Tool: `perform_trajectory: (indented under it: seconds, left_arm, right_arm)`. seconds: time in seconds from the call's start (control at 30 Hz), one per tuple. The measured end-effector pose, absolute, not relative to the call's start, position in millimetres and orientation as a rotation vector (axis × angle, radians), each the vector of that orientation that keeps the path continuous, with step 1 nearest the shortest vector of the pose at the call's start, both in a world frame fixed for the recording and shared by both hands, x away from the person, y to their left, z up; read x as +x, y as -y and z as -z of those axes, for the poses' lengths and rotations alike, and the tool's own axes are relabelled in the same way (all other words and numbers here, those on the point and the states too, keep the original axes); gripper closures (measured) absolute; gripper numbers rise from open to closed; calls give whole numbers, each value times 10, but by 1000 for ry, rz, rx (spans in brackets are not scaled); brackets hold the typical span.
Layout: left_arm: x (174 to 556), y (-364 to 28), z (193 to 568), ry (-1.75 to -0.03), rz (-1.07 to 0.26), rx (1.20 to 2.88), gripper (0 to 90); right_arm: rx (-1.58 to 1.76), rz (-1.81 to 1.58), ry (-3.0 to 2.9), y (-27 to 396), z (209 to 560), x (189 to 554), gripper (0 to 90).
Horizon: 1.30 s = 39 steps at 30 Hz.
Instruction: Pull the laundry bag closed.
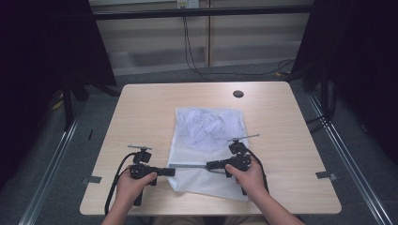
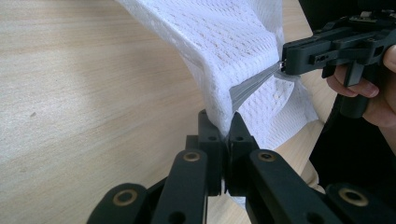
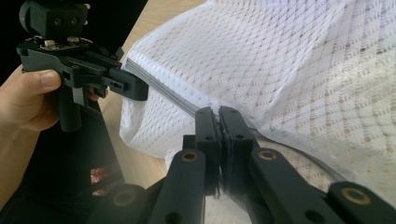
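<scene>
White mesh bag [image 1: 206, 140] lying on the tabletop [image 1: 141, 108], its near edge lifted between the tools. Left tool [image 1: 170, 171] clamped on the bag's left end; right tool [image 1: 210, 165] clamped on its grey zipper strip [image 1: 187, 166], stretched taut between both.

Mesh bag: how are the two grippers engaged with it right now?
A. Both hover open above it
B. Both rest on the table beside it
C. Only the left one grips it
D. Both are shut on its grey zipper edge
D: the left gripper and the right gripper each pinch the zipper edge of the mesh bag, pulled taut between them.
</scene>
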<state>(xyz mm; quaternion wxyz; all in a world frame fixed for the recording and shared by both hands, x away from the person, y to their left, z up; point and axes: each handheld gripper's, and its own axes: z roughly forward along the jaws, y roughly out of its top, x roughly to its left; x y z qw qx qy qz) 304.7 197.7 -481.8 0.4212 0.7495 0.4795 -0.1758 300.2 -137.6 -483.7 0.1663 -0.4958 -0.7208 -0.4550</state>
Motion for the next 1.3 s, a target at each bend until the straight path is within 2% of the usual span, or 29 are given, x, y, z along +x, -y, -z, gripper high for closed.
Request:
perform_trajectory:
  seconds: [0.63,1.3]
  left_arm:
    - [3045,-1982,4811,-1217,444,1868,881]
    - [3055,-2049,4808,-1219,441,1868,881]
  right_arm:
    - [-1407,1285,2056,1390,4829,2989,869]
    - [-1459,1294,2042,1587,4847,2986,869]
